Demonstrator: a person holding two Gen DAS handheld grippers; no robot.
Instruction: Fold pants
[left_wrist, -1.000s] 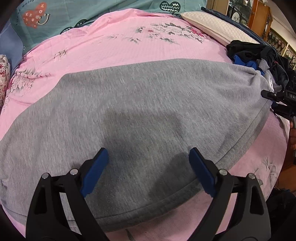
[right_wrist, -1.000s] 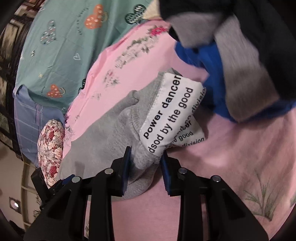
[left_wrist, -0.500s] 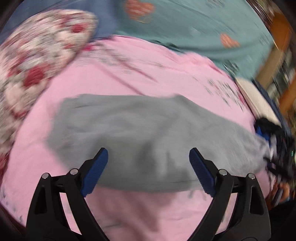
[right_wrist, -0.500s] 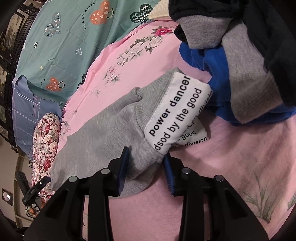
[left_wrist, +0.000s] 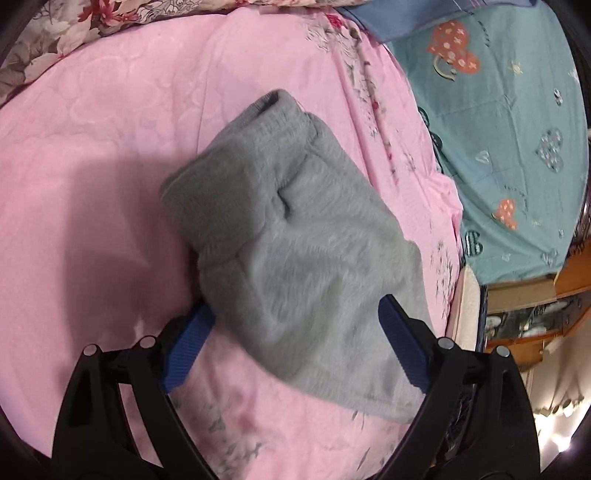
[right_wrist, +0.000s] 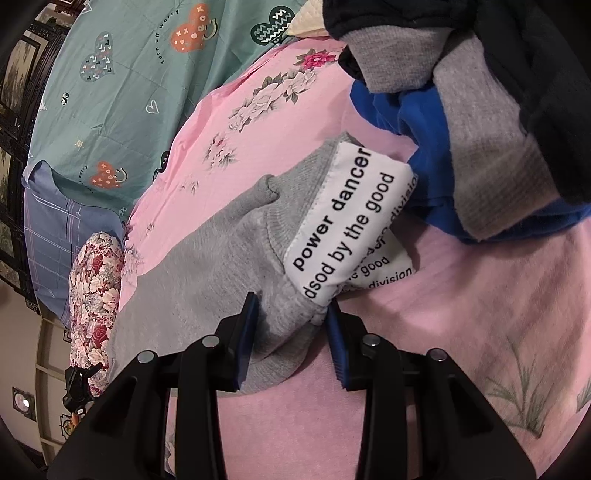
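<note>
The grey pants (left_wrist: 295, 243) lie stretched out on the pink floral bed sheet (left_wrist: 92, 166). In the left wrist view their ribbed cuff end (left_wrist: 273, 107) points away from me. My left gripper (left_wrist: 291, 336) is wide open, its blue pads either side of the grey fabric. In the right wrist view my right gripper (right_wrist: 291, 328) is shut on the pants' waistband (right_wrist: 284, 314), next to a white label (right_wrist: 351, 225) reading "power dancer". The left gripper also shows far off in the right wrist view (right_wrist: 79, 384).
A pile of black, grey and blue clothes (right_wrist: 480, 110) lies just beyond the waistband. A teal heart-print blanket (right_wrist: 122, 85), a blue checked pillow (right_wrist: 51, 236) and a floral pillow (right_wrist: 96, 295) line the far side. Wooden furniture (left_wrist: 535, 295) stands past the bed.
My left gripper swung from the middle of the pants to the leg-cuff end and now straddles the fabric. The right gripper stayed shut on the waistband, barely moving.
</note>
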